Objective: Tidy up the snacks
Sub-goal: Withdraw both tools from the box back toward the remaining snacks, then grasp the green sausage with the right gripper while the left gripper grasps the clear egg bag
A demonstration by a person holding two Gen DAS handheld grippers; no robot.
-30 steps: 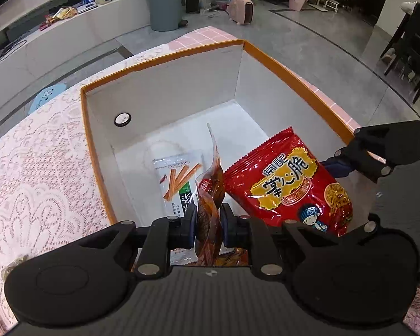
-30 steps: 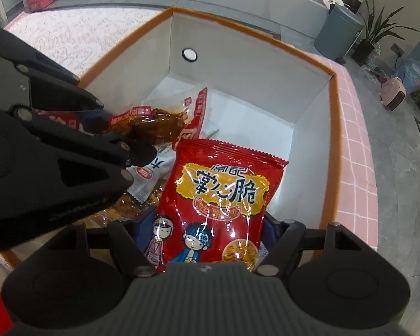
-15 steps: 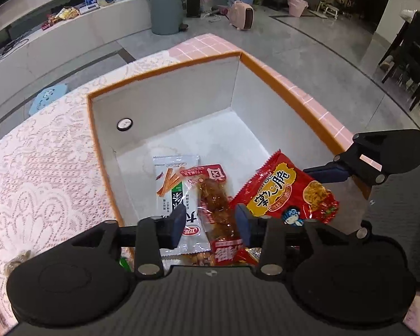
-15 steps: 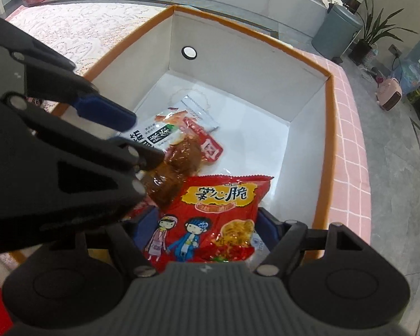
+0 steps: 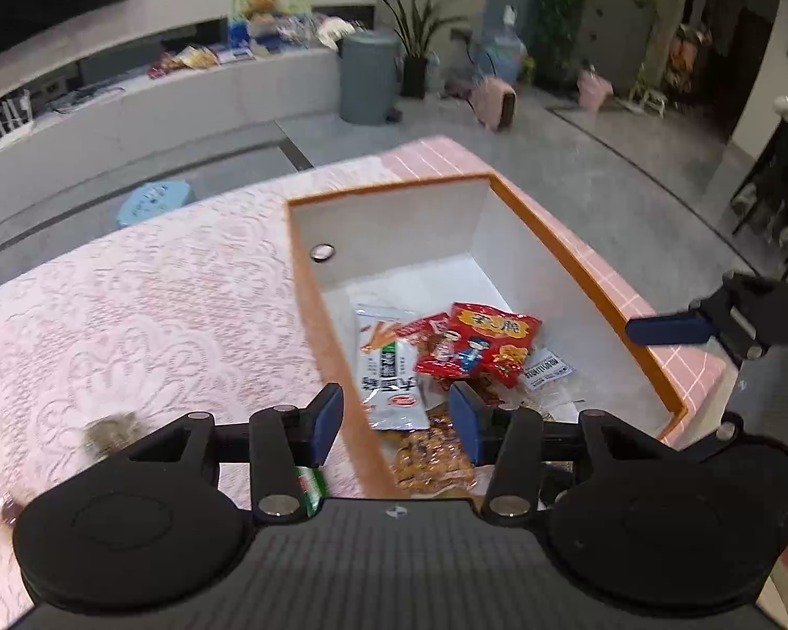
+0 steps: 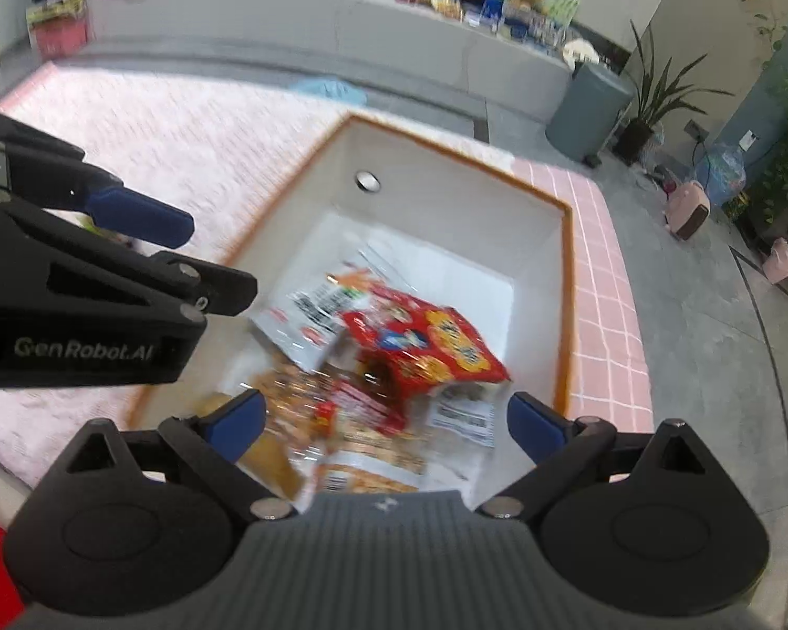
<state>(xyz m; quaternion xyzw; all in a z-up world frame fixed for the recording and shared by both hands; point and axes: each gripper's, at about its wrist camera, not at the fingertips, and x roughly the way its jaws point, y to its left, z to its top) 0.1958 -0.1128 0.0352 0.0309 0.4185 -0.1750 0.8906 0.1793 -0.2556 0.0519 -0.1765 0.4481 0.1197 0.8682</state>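
A: What is the biggest thing here?

B: One table with a pink lace cloth [image 5: 131, 315]. On its right part stands one box with an orange rim [image 5: 567, 257] and white inner walls. One round hole is in its far wall.

A: And the snacks, how many?

B: They lie in a pile on the floor of the box, at the near side. I count one red chip bag [image 5: 480, 341] with cartoon faces, on top. Left of it is one white packet with orange sticks printed [image 5: 389, 367]. Near the camera is one clear bag of brown crisps [image 5: 431, 459]. Between them I see one small red packet [image 5: 420, 325], partly covered. More packets are under, but the right view is blurred and I cannot count them.

A: The tongs?

B: Two. The left gripper [image 5: 394, 415] is released, its jaws are opening, and nothing is pressed between them; it hangs over the near left wall of the box. The right gripper [image 6: 386, 420] is also released, jaws opening wide, above the pile, touching no packet.

A: Anything outside the box?

B: One green packet [image 5: 307, 488] on the cloth, mostly hidden behind the left gripper.
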